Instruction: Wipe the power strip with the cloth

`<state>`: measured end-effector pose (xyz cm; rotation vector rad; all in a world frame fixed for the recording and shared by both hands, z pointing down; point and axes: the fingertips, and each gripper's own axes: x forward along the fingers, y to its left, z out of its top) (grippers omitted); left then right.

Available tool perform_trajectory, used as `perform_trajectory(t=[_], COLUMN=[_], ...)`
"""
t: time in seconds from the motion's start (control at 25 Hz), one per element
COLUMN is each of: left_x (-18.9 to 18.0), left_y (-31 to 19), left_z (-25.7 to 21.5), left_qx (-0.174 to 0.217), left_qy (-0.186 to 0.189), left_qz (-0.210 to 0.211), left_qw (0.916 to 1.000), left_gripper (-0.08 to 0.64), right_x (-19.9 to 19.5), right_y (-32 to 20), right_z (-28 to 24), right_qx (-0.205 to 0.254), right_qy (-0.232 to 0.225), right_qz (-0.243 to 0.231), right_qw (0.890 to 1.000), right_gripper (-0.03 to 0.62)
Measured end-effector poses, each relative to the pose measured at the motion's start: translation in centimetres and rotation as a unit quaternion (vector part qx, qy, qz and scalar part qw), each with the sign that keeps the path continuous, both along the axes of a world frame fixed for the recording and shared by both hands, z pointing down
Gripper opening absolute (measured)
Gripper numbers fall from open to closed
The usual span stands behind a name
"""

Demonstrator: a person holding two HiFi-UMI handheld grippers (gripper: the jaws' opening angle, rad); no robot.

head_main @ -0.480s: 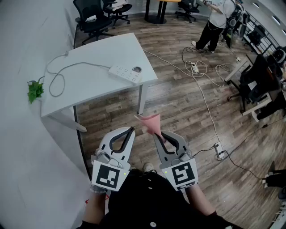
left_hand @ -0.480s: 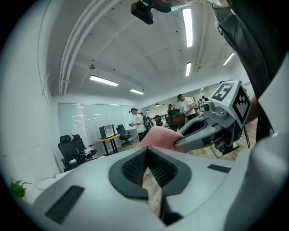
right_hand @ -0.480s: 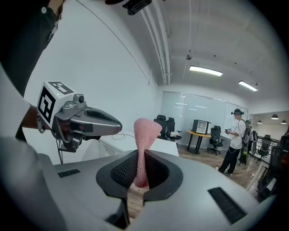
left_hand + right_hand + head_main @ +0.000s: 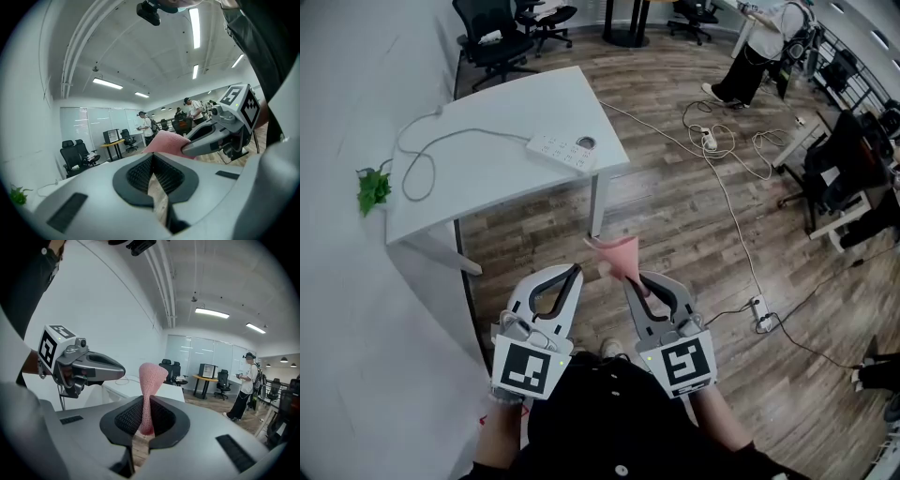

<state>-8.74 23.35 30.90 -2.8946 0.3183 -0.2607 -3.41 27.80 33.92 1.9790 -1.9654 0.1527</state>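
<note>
The power strip point(image 4: 564, 152) is a long white bar lying slantwise near the far right corner of the white desk point(image 4: 506, 187), with a small round grey-rimmed part at its right end. Its white cable point(image 4: 420, 155) runs off leftward and curls into a loop on the desk top. We hold both grippers low and close to our body, well apart from the strip, with bare wooden floor point(image 4: 675, 216) between us and the desk. Our right gripper point(image 4: 630, 279) has its jaws clamped on a pink knitted cloth point(image 4: 619, 253), which is pinched narrow at the pads and flares out above them. Our left gripper point(image 4: 576, 272) sits just beside it, its tips pressed together with nothing between them. Each gripper carries a cube with black-and-white square markers. A small green plant point(image 4: 373, 189) sits at the desk's left edge. Black office chairs point(image 4: 492, 37) stand beyond the desk, loose cables point(image 4: 722, 145) trail over the floor, and a person point(image 4: 761, 42) stands at the far right.
</note>
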Motion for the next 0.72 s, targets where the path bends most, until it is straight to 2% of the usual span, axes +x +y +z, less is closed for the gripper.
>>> perform_trajectory(t=[0.28,0.72], left_x=[0.3,1.3], left_y=[0.4,2.9], left_z=[0.0,-0.8], left_qx=[-0.001,0.010], left_qy=[-0.002,-0.002], left_qz=[-0.007,-0.026], left_qw=[1.0000,0.9996], left_gripper=[0.014,0.014], right_x=[0.9,2.4], right_y=[0.7,2.5], right_z=[0.1,-0.5], right_qx=[-0.003,0.006], right_qy=[-0.023,-0.021], right_qz=[0.009,-0.013], right_qw=[1.000,1.000], right_gripper=[0.051,0.051])
